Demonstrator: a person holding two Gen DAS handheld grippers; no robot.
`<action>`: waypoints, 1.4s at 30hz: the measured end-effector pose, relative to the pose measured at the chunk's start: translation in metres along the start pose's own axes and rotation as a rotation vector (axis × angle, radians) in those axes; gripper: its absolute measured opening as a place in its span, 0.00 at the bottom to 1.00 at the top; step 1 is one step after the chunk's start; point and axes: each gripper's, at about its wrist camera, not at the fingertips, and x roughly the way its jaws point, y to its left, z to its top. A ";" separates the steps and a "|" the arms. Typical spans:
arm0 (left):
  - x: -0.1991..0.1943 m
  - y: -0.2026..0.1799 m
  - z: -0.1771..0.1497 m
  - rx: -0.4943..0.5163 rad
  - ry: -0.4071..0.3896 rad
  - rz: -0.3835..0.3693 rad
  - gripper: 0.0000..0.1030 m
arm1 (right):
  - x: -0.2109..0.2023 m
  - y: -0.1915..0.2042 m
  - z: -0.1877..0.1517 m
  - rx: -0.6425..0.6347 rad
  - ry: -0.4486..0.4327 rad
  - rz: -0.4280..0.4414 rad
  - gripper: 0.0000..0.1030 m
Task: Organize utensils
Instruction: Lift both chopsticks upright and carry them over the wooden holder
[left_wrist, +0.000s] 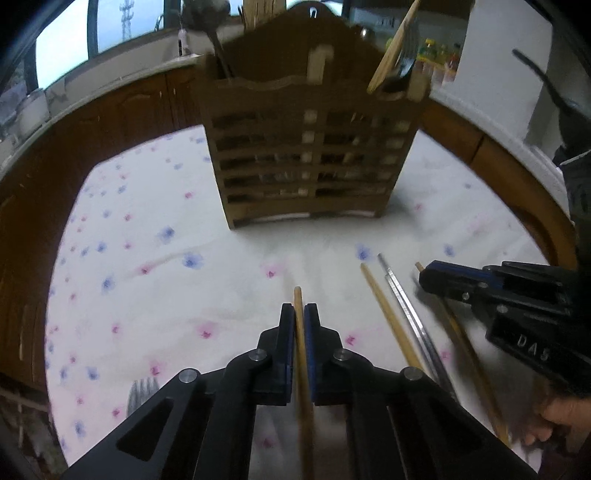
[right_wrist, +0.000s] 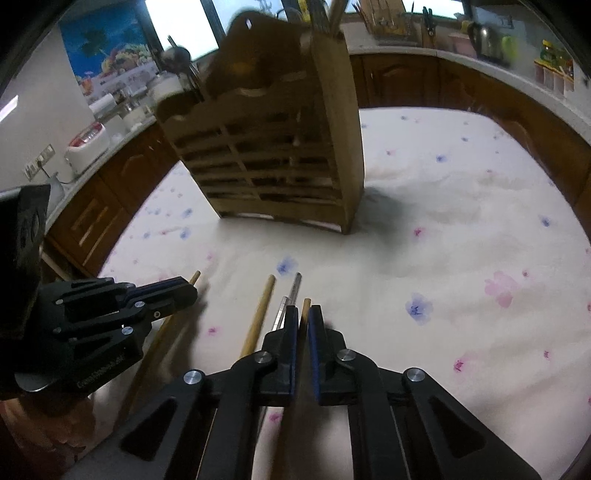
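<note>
Two grippers are each pinching one wooden chopstick down on the flowery cloth (left_wrist: 155, 206). The left gripper (left_wrist: 299, 314) has its jaws pressed tight on the left chopstick (left_wrist: 298, 295), and the tip pokes out just past the fingers. The right gripper (right_wrist: 303, 317) is squeezed shut on the right chopstick (right_wrist: 306, 306) the same way.

Between the two grippers lie more sticks. Just to the right of the left gripper is a loose wooden chopstick (left_wrist: 384, 310), and beside that is a shiny metal chopstick (left_wrist: 402, 295). In the right view, two metal ends seem to sit touching the right gripper's left finger. Behind the left gripper, on its left side, the prongs of a fork (left_wrist: 142, 397) peek out.

Straight ahead of both grippers stands the wooden holder (left_wrist: 310, 147), well apart from the fingertips. It already has tall things in its top slots.

The job now looks like lifting the sticks and putting them in the holder. To do it well, keep both squeezes firm, because a thin round stick can slip or spin. Lift the right one straight up so it does not drag the metal sticks. Tip each stick upright, then drop it into an open slot at the top.
</note>
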 end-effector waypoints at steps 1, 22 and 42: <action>-0.008 0.001 -0.001 0.000 -0.016 -0.004 0.04 | -0.008 0.000 0.001 0.007 -0.018 0.009 0.05; -0.194 0.017 -0.047 -0.070 -0.323 -0.086 0.04 | -0.159 0.033 0.008 -0.011 -0.348 0.050 0.04; -0.232 0.029 -0.059 -0.110 -0.409 -0.073 0.04 | -0.198 0.040 0.009 -0.023 -0.462 0.043 0.04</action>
